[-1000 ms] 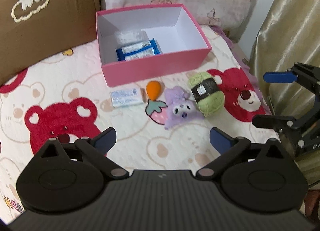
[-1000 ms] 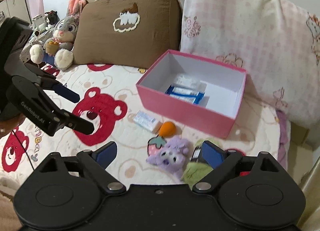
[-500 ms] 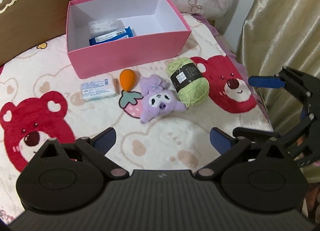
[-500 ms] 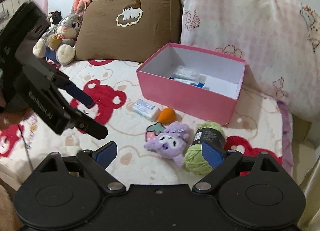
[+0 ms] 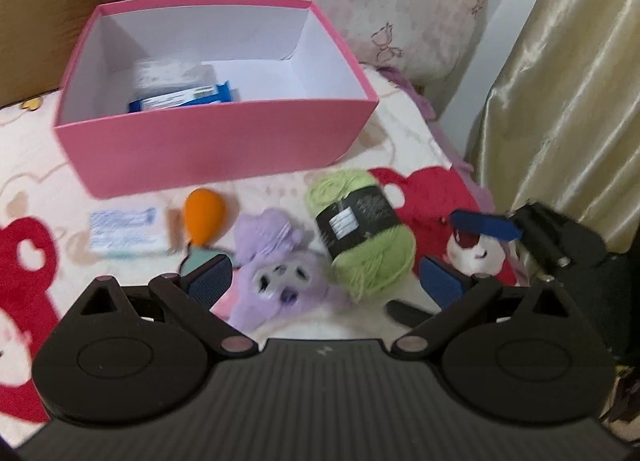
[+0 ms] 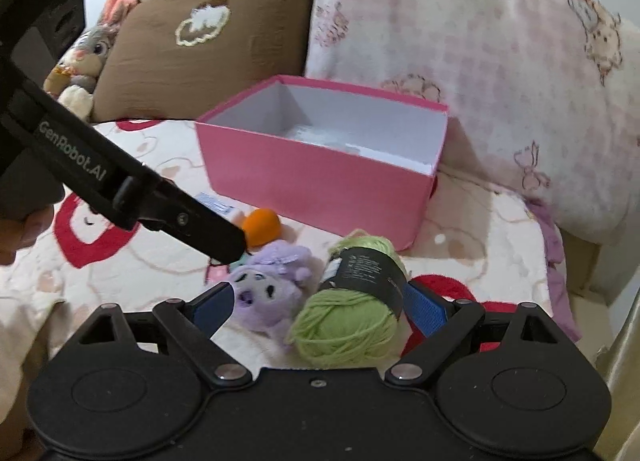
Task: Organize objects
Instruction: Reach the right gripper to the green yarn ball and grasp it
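Left tool: fingers spread wide apart, gripping nothing, poised low over the bed with the purple plush toy between its blue pads.
Right tool: fingers spread wide apart, the green yarn ball lying between them close to its right pad; whether the pad touches the yarn cannot be told.
Plush and yarn: side by side on the bear-print blanket, the plush to the yarn's left.
Just ahead of the left tool: an orange egg-shaped sponge and, to its left, a small white packet, both lying on the blanket.
Further ahead: an open pink box with a white interior, holding blue-and-white packets toward its left end.
Behind the box: a brown pillow and a pink patterned pillow; a grey rabbit toy sits far left of the right tool.
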`<state>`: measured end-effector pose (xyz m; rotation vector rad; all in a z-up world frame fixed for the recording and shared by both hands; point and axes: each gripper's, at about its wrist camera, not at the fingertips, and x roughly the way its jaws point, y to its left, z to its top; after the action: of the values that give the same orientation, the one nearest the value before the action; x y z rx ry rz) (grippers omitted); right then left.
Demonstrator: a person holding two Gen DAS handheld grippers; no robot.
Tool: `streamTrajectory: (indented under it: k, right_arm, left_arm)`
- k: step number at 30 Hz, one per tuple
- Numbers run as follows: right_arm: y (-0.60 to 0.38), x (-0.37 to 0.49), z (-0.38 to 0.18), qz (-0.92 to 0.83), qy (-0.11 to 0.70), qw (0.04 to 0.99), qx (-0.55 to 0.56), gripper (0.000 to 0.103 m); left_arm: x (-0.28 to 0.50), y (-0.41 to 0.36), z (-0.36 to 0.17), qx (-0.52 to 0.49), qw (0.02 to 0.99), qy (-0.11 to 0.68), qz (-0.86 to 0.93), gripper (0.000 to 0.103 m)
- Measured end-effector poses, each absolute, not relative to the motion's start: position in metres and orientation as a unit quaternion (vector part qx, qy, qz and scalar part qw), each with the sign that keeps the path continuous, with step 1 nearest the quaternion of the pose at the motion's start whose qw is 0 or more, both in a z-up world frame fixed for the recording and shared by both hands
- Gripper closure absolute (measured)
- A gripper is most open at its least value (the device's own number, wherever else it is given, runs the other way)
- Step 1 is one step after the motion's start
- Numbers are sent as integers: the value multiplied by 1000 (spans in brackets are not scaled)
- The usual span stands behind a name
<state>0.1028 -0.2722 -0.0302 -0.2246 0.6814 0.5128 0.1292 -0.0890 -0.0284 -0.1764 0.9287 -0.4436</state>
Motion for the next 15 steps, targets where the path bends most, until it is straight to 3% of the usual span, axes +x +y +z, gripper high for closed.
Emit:
streamTrajectory:
  k: [4,9,15]
  right_arm:
    - [-277,124,-51,241,374,893,-64,9]
    - [-283,130,-69,237,375,895,-56,9]
    - [-288,136,-91,228,380,895,-51,9]
  left_arm:
    - [149,-114,-46,-74,862,445,-231,3]
    - [165,-136,-78,-103,840,473,-246,7]
    - [171,-134,-100,-157,838,465,-239,26]
